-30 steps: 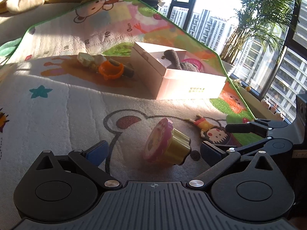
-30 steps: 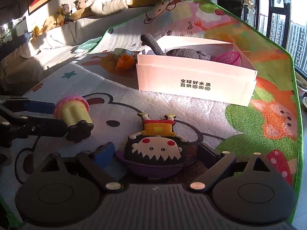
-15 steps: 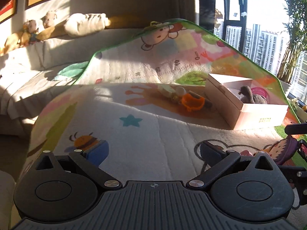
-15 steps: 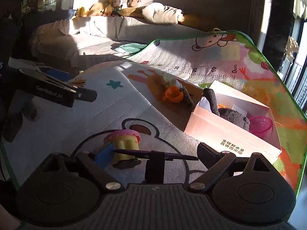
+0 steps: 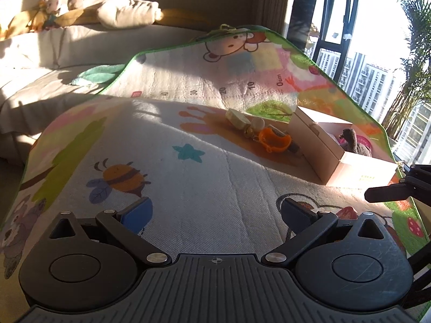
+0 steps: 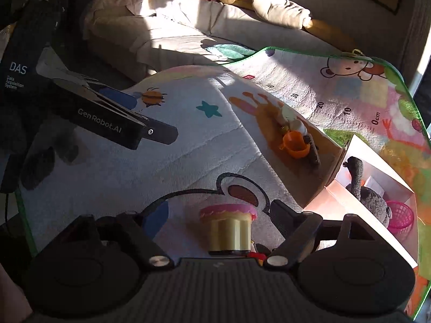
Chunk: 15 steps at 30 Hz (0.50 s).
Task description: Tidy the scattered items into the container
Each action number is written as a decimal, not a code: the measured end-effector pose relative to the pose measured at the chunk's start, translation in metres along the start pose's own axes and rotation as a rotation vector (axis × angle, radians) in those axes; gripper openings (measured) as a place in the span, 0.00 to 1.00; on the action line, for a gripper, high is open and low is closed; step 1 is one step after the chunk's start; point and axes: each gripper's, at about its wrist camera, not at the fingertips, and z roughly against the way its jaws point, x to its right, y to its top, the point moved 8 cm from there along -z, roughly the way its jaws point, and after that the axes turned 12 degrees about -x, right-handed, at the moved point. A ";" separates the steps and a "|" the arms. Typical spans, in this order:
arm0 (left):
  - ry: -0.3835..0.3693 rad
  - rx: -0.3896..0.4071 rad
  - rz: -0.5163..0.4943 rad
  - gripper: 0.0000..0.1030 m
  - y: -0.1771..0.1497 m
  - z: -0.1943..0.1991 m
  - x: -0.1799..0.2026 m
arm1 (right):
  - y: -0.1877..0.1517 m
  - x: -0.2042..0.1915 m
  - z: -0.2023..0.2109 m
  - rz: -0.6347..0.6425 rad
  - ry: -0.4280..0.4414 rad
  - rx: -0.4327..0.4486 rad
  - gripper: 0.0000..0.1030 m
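Note:
My left gripper (image 5: 215, 212) hangs open over bare mat with nothing between its fingers; the right wrist view has it (image 6: 150, 118) at the left, above the mat. The jaws of my right gripper (image 6: 221, 215) are closing. A pink-topped yellow cupcake toy (image 6: 229, 228) shows between them, clear of both pads. A red-and-black bit of the flat doll (image 6: 256, 253) peeks out by the gripper body; I cannot tell if it is held. The white box (image 6: 377, 228) at the right holds a grey plush (image 6: 371, 196) and a pink basket (image 6: 401, 215).
An orange cup (image 5: 274, 141), a cream toy (image 5: 237, 117) and a dark piece lie together left of the white box (image 5: 323, 145). One of the right gripper's fingers (image 5: 388, 191) reaches in from the right. A sofa (image 5: 40, 62) with cushions and plush toys lies beyond the play mat (image 5: 188, 188).
My left gripper swung left, away from the cupcake toy. My right gripper lifted the doll off the mat, rolled and moved over the cupcake; the doll has slipped almost out of sight.

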 end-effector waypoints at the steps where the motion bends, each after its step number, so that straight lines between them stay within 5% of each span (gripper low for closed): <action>1: 0.012 -0.009 -0.005 1.00 -0.002 0.000 -0.001 | 0.002 -0.001 -0.008 0.011 -0.012 -0.014 0.78; 6: 0.040 -0.039 -0.022 1.00 -0.007 0.000 -0.008 | 0.004 0.003 -0.040 0.027 -0.022 -0.102 0.54; 15: 0.047 -0.026 0.000 1.00 -0.004 0.006 -0.016 | -0.004 0.001 -0.012 -0.133 0.119 0.100 0.54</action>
